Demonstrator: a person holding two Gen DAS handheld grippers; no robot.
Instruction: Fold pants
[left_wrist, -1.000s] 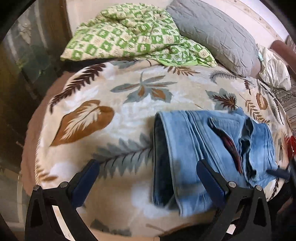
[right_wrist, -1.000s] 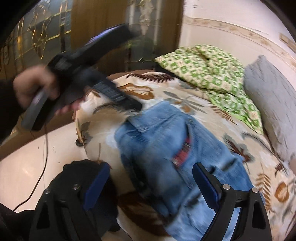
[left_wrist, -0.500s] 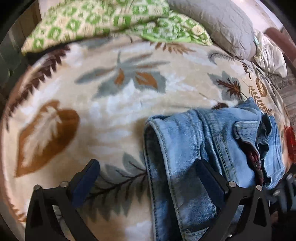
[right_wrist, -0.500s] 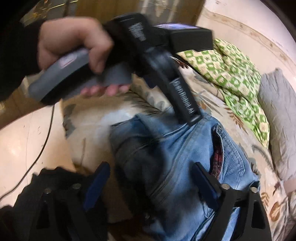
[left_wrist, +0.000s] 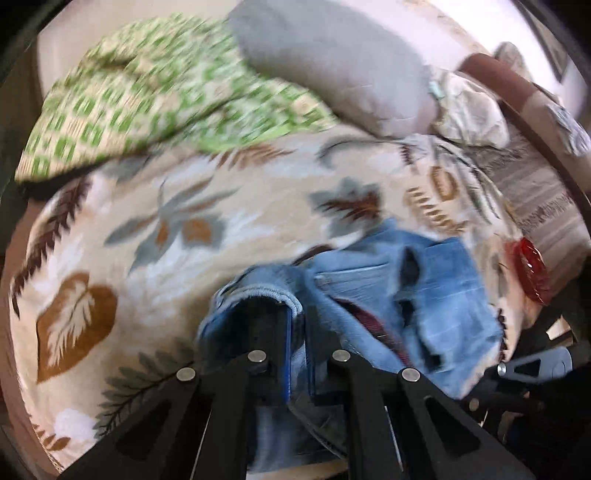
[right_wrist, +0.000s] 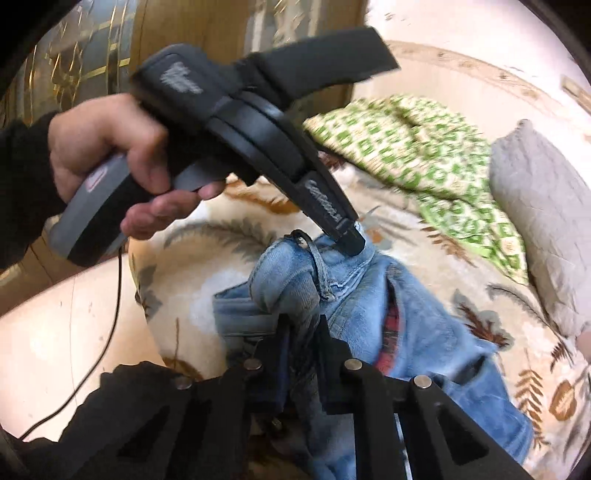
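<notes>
Folded light-blue jeans (left_wrist: 436, 306) lie on the leaf-patterned blanket (left_wrist: 155, 229) near its front edge; they also show in the right wrist view (right_wrist: 417, 332). My left gripper (left_wrist: 299, 325) is shut on the near folded edge of the jeans, and denim bunches up between its fingers. It also shows from outside in the right wrist view (right_wrist: 351, 243), tips pinching the fabric. My right gripper (right_wrist: 303, 328) is shut on a raised bunch of the same edge, close beside the left one.
A green checked blanket (left_wrist: 147, 96) and a grey pillow (left_wrist: 332, 62) lie at the back of the bed. A red object (left_wrist: 528, 269) sits at the right edge. Pale floor (right_wrist: 55, 339) with a black cable is left of the bed.
Both grippers were open above the jeans; they moved down and in, and both closed on the near edge of the jeans, which is now lifted and bunched.
</notes>
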